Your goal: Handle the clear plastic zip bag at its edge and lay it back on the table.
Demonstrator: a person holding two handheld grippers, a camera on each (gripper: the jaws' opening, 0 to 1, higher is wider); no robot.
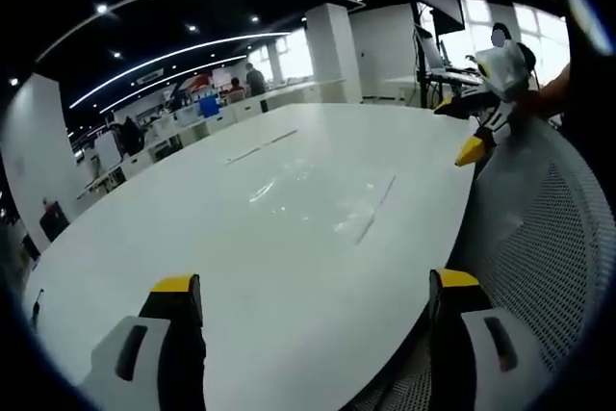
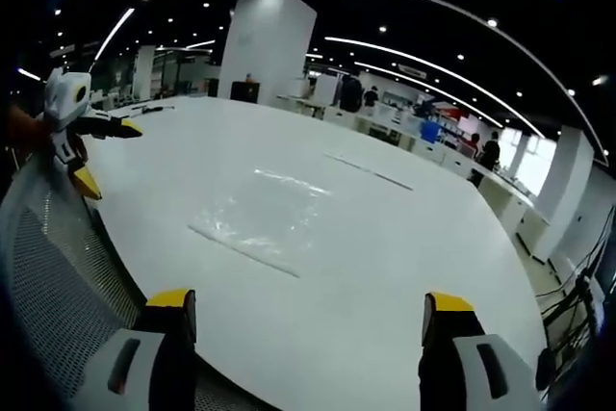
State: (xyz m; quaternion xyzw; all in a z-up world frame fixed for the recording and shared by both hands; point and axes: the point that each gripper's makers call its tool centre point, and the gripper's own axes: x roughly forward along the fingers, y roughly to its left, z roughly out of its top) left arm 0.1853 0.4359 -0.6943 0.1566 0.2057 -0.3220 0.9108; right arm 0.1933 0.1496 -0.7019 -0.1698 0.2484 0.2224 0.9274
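Right gripper view: zip bag (image 2: 262,216) flat.

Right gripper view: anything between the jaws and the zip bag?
Nothing. In the right gripper view, only bare white table separates the open right gripper from the flat zip bag.

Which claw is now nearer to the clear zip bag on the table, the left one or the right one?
Neither is clearly nearer. The left claw and right claw both hang open at the table edge, short of the flat zip bag, neither touching it.
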